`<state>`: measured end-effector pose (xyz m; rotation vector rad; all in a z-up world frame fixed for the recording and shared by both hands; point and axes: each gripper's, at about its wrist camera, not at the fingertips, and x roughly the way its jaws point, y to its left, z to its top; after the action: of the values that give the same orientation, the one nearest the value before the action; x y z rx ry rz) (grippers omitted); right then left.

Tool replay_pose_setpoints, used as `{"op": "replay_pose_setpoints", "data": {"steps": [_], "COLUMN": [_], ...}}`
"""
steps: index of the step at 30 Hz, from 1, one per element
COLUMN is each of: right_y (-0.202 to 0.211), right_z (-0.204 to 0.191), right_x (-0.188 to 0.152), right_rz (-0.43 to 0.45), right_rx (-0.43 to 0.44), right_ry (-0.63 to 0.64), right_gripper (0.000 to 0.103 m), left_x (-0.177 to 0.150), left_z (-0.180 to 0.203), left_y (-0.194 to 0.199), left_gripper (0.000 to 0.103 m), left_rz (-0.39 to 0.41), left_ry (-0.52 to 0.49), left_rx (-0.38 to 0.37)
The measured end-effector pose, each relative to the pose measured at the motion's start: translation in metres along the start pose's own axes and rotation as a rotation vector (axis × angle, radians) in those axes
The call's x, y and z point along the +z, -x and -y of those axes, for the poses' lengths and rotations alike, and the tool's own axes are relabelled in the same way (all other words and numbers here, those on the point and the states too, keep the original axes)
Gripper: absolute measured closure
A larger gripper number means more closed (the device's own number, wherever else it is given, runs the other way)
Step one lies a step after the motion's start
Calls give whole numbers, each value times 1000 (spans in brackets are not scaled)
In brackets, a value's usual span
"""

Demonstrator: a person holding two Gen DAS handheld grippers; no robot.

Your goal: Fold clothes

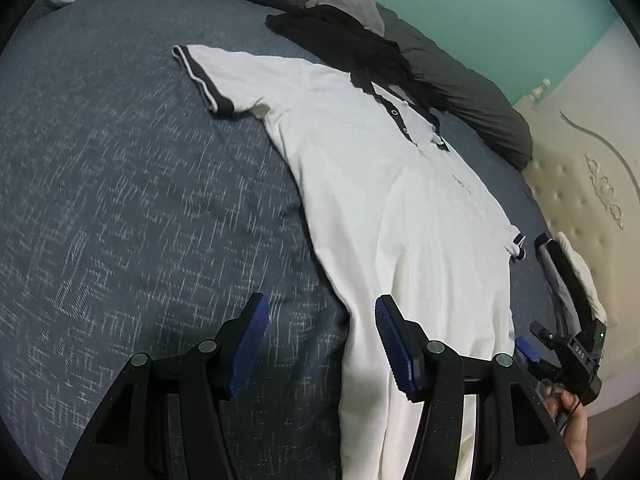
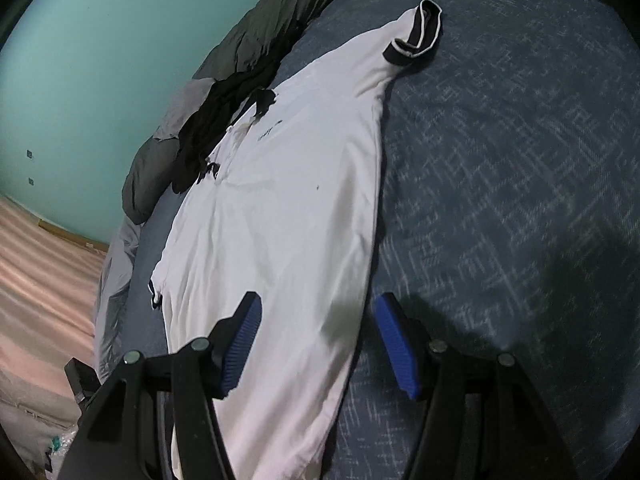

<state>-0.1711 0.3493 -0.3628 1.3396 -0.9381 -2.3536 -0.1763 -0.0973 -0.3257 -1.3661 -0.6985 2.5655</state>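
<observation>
A white polo shirt (image 1: 380, 200) with dark collar and dark sleeve cuffs lies spread flat, front up, on a blue patterned bedspread (image 1: 120, 200). My left gripper (image 1: 320, 344) hovers open over the shirt's lower left side edge; its right finger is above white cloth and its left finger above the bedspread. In the right wrist view the same shirt (image 2: 280, 200) runs away from me. My right gripper (image 2: 318, 344) is open over the opposite side edge, nothing pinched. That right gripper (image 1: 532, 338), held by a hand, also shows at the lower right of the left wrist view.
A black garment (image 1: 352, 44) lies at the shirt's collar, against a dark grey duvet (image 1: 472, 92) along the teal wall. A bundle of white, black and grey cloth (image 1: 568, 276) sits by the cream padded headboard (image 1: 580, 184). Floor (image 2: 40, 280) lies beyond the bed's edge.
</observation>
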Motion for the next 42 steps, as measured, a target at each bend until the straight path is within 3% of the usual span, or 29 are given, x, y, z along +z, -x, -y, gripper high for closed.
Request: {"op": "replay_pose_setpoints", "data": {"steps": [4,12,33,37,39,42], "right_y": [-1,-13,-45,-48,-49,-50], "right_z": [-1,-30,-16,-15,-16,-15], "right_x": [-11,6,6,5,5,5], "right_rz": [25,46,-32,-37,-38,-43], "right_rx": [9,71,25,15,12,14], "right_ry": [-4,4,-41,-34,-28,-25], "right_gripper": [42,42,42,43,48,52], "left_x": [-1,1,0,3,5,5], "left_z": [-12,-34,-7,-1,1,0], "left_y": [0,-5,-32,-35,-38,-42], "left_gripper": [43,43,44,55,67,74], "left_rz": [31,51,-34,-38,-42,-56], "left_ry": [33,122,16,-5,-5,5], "left_rx": [-7,-11,-55,-64,-71,-90]}}
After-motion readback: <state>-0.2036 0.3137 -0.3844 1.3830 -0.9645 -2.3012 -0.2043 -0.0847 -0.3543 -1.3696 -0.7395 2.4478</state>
